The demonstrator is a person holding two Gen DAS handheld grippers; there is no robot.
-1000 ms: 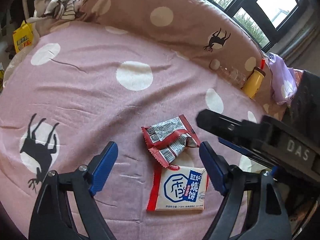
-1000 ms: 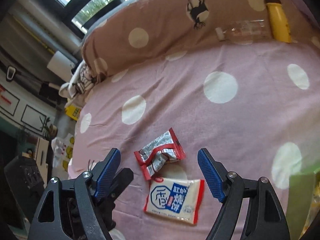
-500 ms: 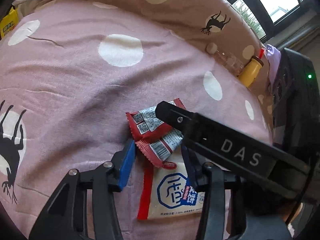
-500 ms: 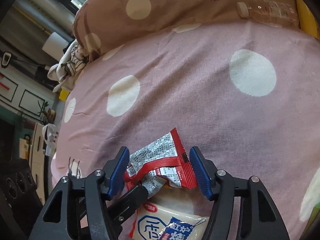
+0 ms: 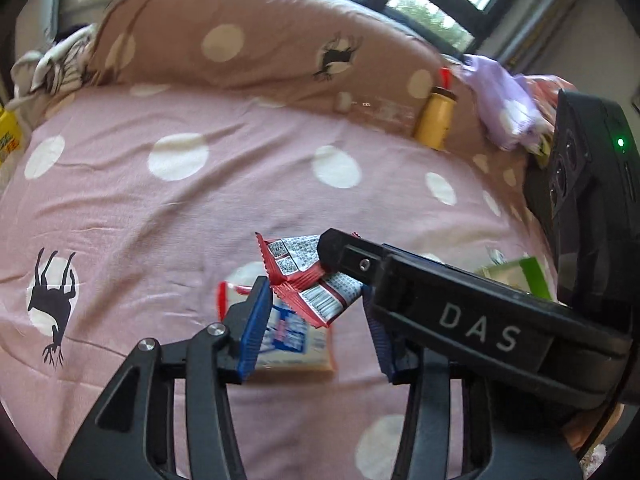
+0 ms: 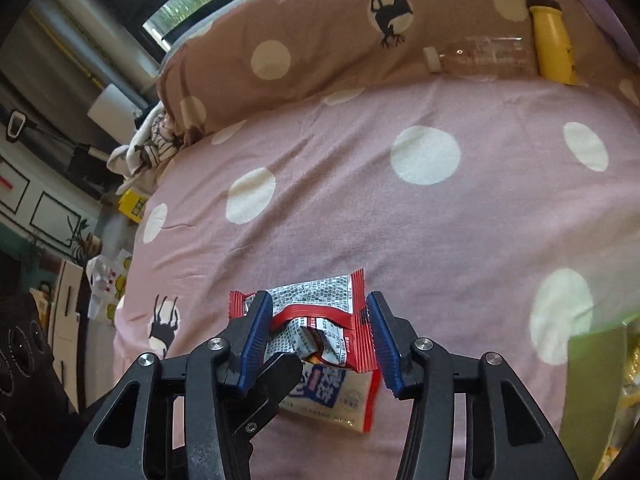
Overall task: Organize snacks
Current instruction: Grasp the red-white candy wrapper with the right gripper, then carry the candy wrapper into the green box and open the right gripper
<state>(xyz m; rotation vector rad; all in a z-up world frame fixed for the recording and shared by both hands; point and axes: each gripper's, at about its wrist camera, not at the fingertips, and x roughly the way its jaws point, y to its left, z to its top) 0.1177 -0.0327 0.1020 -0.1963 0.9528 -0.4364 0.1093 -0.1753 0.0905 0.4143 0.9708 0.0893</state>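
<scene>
Half a second ago both claws were low over the two packets on the bed. Now the crumpled red-and-grey foil snack packet [image 6: 320, 316] sits between the blue pads of the right claw [image 6: 320, 334], narrowed onto its sides, and appears lifted clear of the flat white packet with red ends and blue print [image 6: 340, 394], which lies on the pink polka-dot bedsheet [image 6: 400, 220].

The left claw [image 5: 316, 320] is also narrow around the same red packet [image 5: 308, 280]; its left pad [image 5: 256, 320] touches the packet edge, the right pad is hidden behind the right claw's black finger marked DAS [image 5: 460, 312]. Whether the left one grips or only brackets, cannot tell.

Judgement: first snack is picked; next comes carrying it to its place, likely the green box.

View differences:
- Right wrist: packet folded and pinched, a black finger tip of the left claw under it; green box edge [image 6: 596, 380] at right.
- Left wrist: white packet [image 5: 292, 340] below, blurred; green box [image 5: 520, 280] behind the DAS finger.

Far: yellow bottle [image 6: 552, 40] and clear plastic bottle [image 6: 480, 58] against the brown spotted pillow [image 6: 320, 40].
</scene>
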